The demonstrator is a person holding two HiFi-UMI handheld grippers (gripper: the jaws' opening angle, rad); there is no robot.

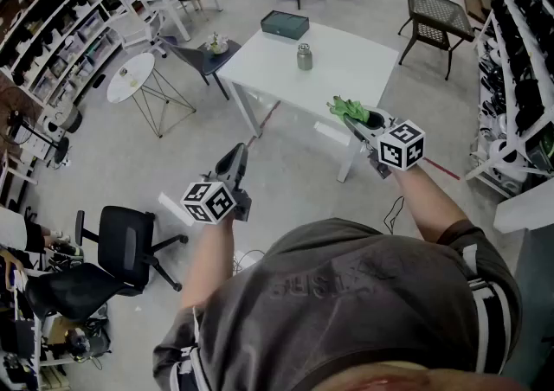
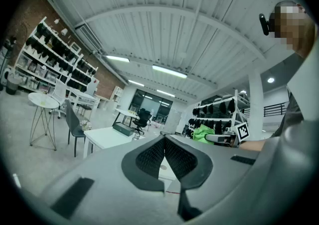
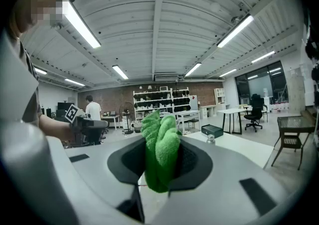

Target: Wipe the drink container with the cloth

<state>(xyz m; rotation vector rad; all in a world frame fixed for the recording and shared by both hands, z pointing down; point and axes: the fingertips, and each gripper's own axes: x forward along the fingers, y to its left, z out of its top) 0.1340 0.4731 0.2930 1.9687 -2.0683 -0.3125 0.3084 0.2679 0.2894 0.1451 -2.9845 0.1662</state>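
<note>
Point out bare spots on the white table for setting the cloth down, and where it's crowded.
The white table is bare along its near edge, in front of the drink container, and across its right half up to the far right corner. The far left is busiest: the dark box and the drink container stand there.

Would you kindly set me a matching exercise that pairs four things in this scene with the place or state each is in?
Things:
1. cloth
2. drink container
3. dark box
4. left gripper

Places or states:
A. jaws closed, nothing between them
B. standing upright near the middle of the white table
C. pinched in the right gripper
D. lying at the table's far edge

Pairs: 1-C, 2-B, 3-D, 4-A
</note>
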